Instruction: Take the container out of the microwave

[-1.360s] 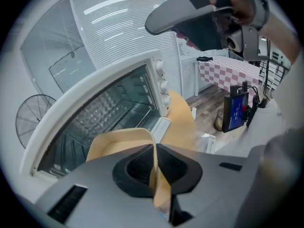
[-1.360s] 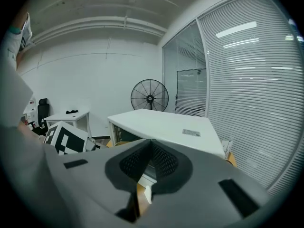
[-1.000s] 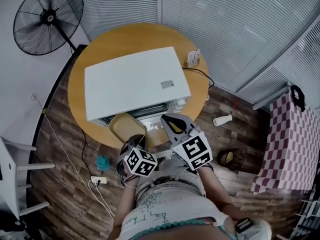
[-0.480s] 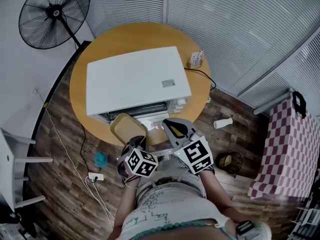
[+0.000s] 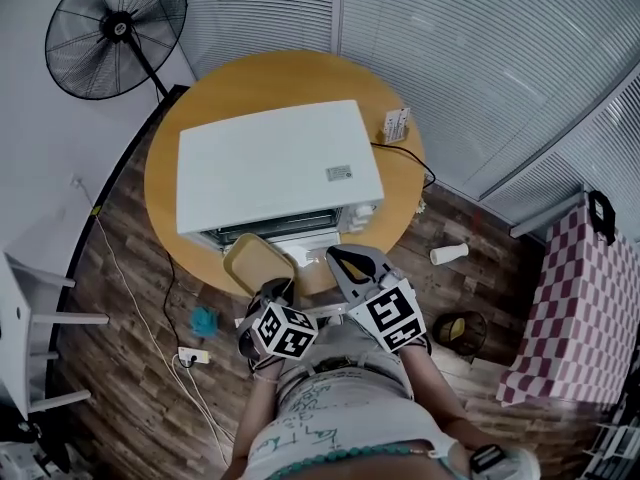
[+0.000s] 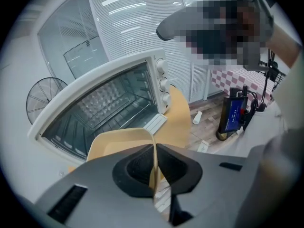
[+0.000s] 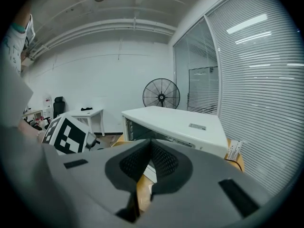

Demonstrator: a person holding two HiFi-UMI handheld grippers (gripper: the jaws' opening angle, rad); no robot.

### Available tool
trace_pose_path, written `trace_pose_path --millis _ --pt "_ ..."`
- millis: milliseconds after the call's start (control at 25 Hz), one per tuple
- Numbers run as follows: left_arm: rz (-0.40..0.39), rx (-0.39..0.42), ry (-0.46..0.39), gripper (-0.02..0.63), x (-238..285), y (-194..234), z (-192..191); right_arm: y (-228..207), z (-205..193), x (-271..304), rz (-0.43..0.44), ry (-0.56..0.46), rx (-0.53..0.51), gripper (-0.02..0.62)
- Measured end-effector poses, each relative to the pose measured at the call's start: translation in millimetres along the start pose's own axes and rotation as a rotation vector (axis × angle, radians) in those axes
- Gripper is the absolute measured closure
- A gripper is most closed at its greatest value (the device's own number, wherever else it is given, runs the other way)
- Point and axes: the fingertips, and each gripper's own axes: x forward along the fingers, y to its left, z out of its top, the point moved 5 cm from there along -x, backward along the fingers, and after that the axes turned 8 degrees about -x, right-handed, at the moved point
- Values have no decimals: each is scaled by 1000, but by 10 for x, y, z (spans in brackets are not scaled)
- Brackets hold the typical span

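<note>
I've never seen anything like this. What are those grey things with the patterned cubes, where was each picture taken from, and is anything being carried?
There is no robot here. A person holds a two-jaw gripper in each hand, and the patterned cubes are part of the grippers. The picture from above comes from a camera on the person's head, looking down. The other two come from cameras that ride on each gripper and look along its jaws.

On the round table stands a white microwave with its front open, and a small box beside it. The left gripper is shut on the rim of a tan container, held just in front of the opening. The right gripper is shut, with nothing between its jaws.
</note>
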Motion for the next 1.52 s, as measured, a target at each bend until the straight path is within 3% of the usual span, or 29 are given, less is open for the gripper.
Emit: trace_pose_path --millis 320,840,1040,1520 --pt "3 -35 31 577 49 17 -109 20 -66 3 3 16 1 600" --pt "13 -9 31 577 15 -41 -56 -85 -233 -106 -26 44 27 601" --pt "6 -5 15 577 -86 -48 19 -149 -206 -102 -11 8 70 600" --pt "-46 -18 -29 577 -363 -86 222 -122 -39 -45 11 -9 1 601"
